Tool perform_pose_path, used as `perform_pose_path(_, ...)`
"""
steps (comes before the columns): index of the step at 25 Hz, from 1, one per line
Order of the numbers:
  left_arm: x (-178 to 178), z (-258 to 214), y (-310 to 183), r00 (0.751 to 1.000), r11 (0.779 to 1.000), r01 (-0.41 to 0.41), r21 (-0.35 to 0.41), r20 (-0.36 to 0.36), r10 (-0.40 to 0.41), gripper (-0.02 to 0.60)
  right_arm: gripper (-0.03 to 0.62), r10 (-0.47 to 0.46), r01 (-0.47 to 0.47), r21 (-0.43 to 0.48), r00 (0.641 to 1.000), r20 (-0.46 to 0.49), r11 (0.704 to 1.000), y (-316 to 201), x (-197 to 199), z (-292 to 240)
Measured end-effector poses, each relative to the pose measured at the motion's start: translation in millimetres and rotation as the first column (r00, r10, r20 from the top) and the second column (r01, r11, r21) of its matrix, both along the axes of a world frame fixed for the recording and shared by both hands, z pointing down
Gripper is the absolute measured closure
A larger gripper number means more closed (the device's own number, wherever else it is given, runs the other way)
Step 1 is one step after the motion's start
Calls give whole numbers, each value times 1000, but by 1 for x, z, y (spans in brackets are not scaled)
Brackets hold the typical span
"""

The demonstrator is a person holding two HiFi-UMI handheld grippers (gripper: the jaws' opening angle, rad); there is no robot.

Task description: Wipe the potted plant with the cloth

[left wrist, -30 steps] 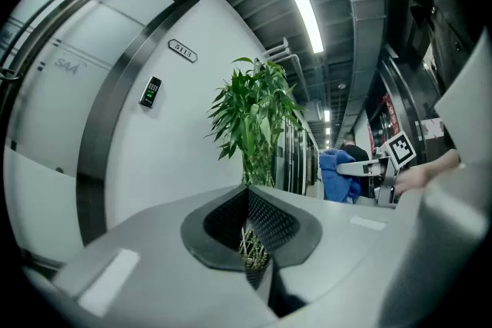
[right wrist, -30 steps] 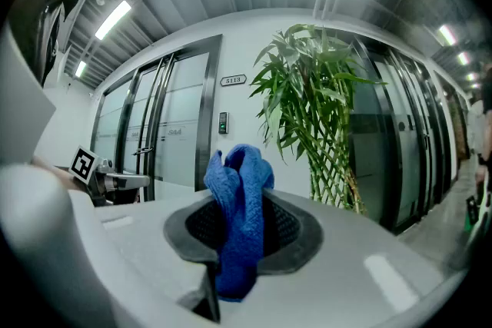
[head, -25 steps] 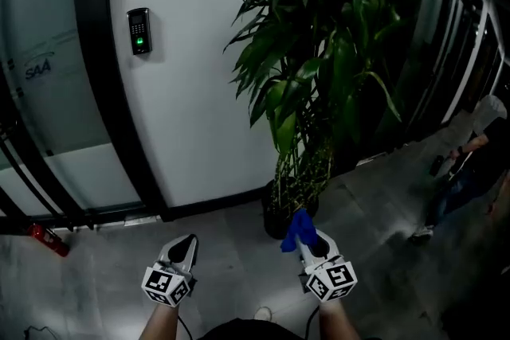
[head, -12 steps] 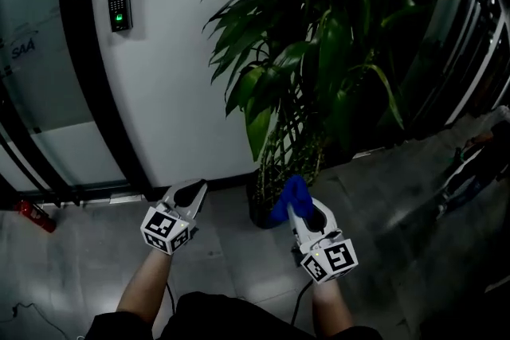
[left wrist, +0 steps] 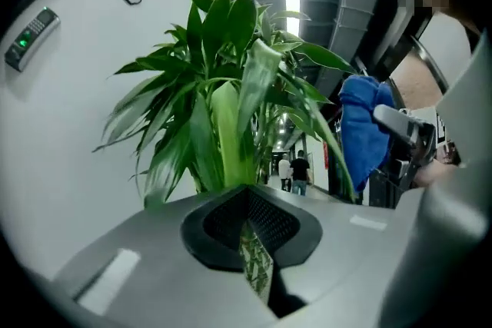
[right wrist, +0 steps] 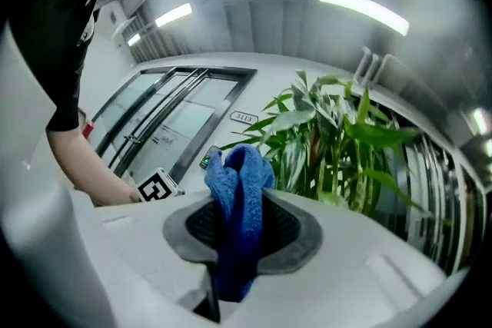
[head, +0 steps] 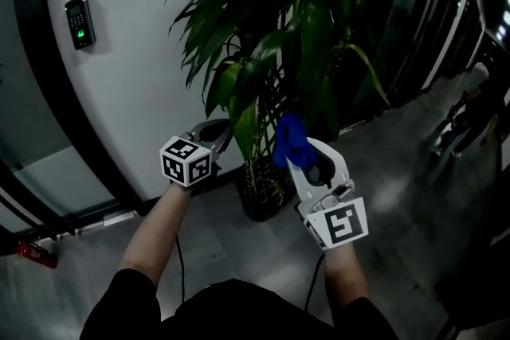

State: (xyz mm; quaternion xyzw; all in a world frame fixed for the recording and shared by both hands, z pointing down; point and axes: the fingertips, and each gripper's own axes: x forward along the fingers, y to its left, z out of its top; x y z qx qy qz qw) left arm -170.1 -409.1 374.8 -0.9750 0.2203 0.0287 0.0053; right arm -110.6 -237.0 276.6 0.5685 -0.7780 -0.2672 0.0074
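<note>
Right gripper (head: 307, 158): lower centre-right of the frame, clamped on the blue cloth (head: 290, 141).
Left gripper (head: 219, 131): centre-left, pinched narrow on a drooping leaf (head: 244, 122).
Potted plant (head: 311, 20): upper centre, just behind both grippers.

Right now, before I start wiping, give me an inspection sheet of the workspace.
Surface: grey floor; no table in view.
Job's things: potted plant standing in a dark pot by the wall; blue cloth raised beside the foliage.
Clutter: red object on the floor at far left.
Grippers: left gripper shut on a leaf; right gripper shut on the blue cloth.
Cables: a cable hangs below the left gripper, another below the right.
Surroundings: white wall with an access reader; a person at far right.
</note>
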Motion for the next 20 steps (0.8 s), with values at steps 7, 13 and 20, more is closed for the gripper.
perform_pose_path(7,39,-24,-2,988,987,-151,50,33,149,575,507,178,-155,124,965,-194,980,-18,-43,-63)
perform_pose_path(13,49,-38,12,971,966,-241,98,18,240,575,507,312,-285,127,882,-354,950,-51,-43,-65)
perform_pose_path(20,51,-53,32,959,936,-283,211,67,275,575,507,351,-369,80,765,-540,926,-82,-48,-36)
